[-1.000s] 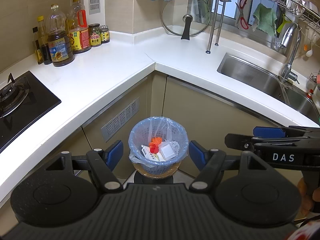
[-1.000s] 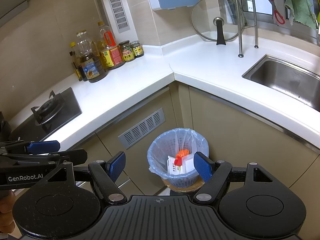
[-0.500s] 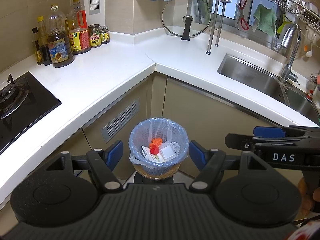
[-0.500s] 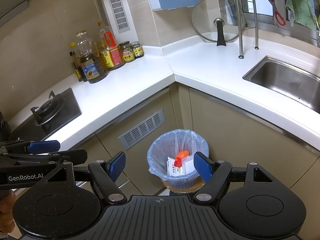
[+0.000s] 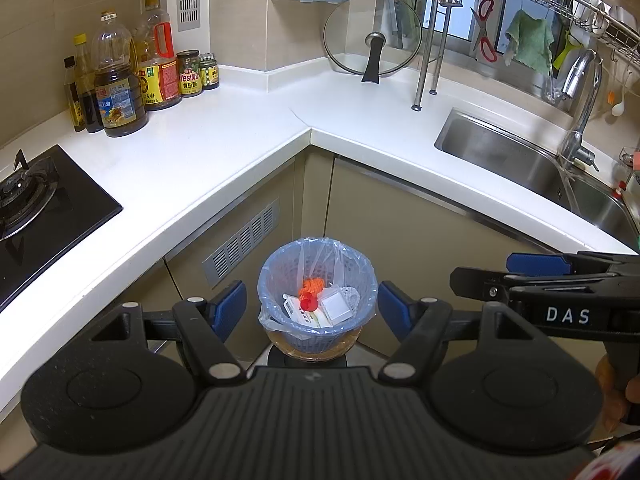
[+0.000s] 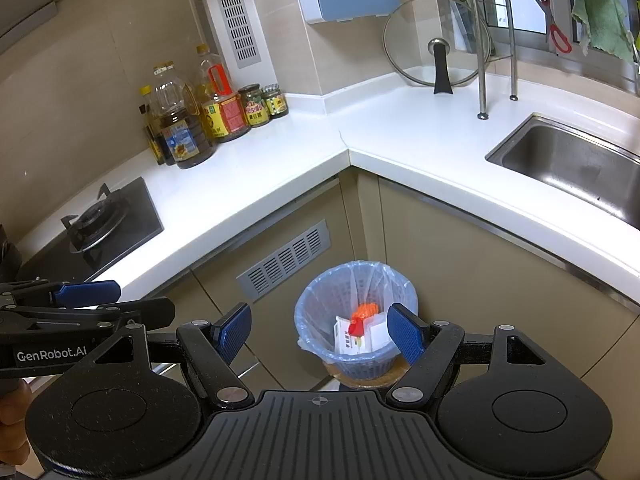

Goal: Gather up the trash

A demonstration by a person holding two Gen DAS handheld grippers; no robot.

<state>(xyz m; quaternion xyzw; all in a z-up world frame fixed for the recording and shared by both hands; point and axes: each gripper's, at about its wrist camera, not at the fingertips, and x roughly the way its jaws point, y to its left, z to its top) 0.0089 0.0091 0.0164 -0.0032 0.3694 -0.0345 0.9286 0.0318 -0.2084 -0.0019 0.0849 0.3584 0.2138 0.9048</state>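
Observation:
A small basket bin with a blue plastic liner (image 5: 317, 268) stands on the floor in the cabinet corner; it also shows in the right wrist view (image 6: 356, 284). Inside lie white cartons (image 5: 310, 314), an orange piece (image 5: 312, 285) and a red cap (image 5: 308, 303). My left gripper (image 5: 312, 307) is open and empty, held above the bin with the bin between its blue pads. My right gripper (image 6: 320, 334) is open and empty, also above the bin. Each gripper shows side-on in the other's view.
A white L-shaped counter (image 5: 224, 140) wraps the corner. Oil bottles and jars (image 5: 136, 80) stand at the back left, a gas hob (image 5: 36, 204) at left, a steel sink (image 5: 520, 160) at right, a glass lid (image 5: 372, 40) leans on the wall.

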